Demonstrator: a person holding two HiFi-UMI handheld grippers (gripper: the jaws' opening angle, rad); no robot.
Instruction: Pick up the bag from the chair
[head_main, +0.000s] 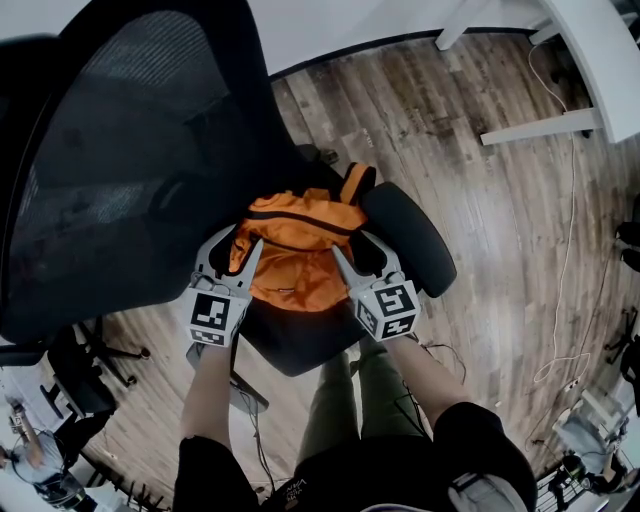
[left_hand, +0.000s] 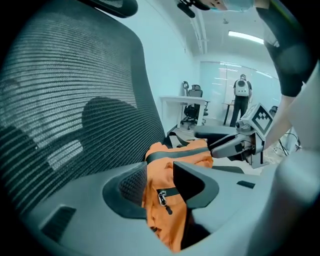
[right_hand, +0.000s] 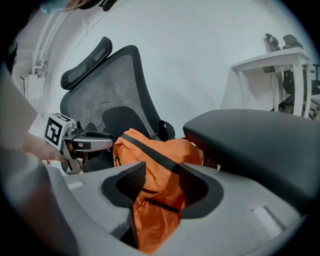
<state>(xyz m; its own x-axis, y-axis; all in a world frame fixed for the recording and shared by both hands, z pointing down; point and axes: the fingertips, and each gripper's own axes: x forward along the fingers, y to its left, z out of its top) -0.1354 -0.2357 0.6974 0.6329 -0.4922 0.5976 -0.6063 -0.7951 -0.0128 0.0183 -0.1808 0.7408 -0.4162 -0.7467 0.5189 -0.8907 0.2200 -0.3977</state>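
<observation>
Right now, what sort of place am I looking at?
Most likely an office or lab workspace: a mesh-backed office chair holding the orange bag, white desks on a wood-look floor, and ceiling strip lights in the left gripper view.

Two light grey grippers are seen in the lower middle of the head view, the left gripper (head_main: 232, 250) and the right gripper (head_main: 358, 255). Each is built with broad moulded jaws, which are lined with dark, finely ribbed pads (left_hand: 127, 187). A white left cube (head_main: 215, 317) and a white right cube (head_main: 390, 308), each printed with black square markers, are mounted behind them. Black short sleeves (head_main: 480, 445) and olive-green trousers (head_main: 345, 400) are worn, seen at the bottom of the frame.
</observation>
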